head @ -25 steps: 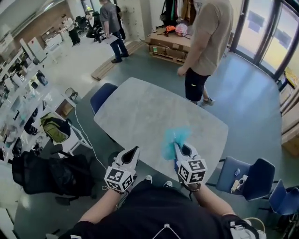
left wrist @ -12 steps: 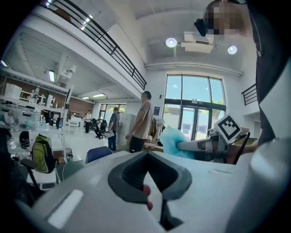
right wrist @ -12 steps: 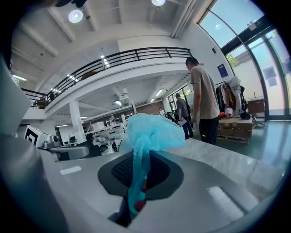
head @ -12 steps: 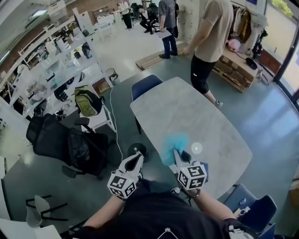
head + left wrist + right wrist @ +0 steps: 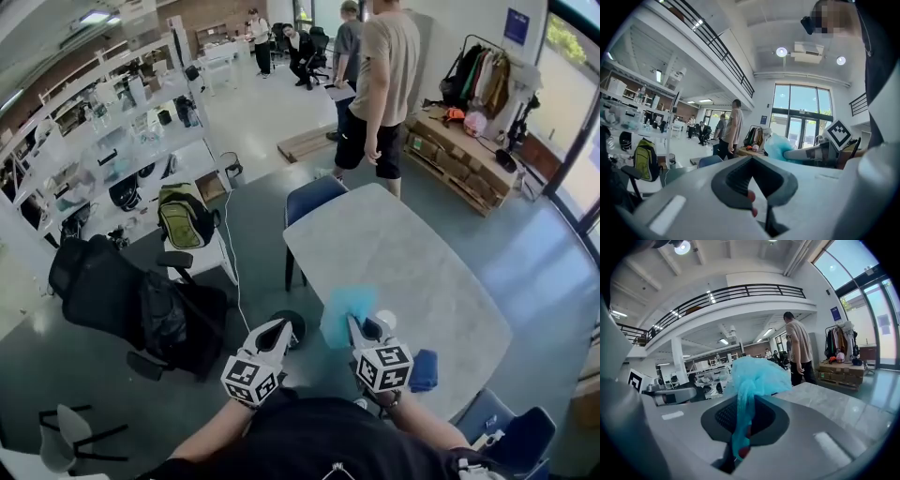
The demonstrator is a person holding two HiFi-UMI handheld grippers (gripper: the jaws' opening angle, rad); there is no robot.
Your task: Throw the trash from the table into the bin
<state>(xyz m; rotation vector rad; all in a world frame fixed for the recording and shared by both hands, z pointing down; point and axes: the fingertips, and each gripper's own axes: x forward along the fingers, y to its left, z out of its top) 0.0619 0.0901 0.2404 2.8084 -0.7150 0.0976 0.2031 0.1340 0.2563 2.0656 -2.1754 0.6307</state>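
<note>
— While we stand at the near end of the counter (image 5: pixel 412 253), what do we carry?
— Our right tool (image 5: pixel 354 325) is clenched on the crumpled blue bag (image 5: pixel 345 307), which sticks up over the counter's near edge.
— And the left tool (image 5: pixel 275 330)?
— Clamped together on nothing, off the counter's left side, above the floor. A person in a beige shirt (image 5: pixel 382 66) stands at the far end.
</note>
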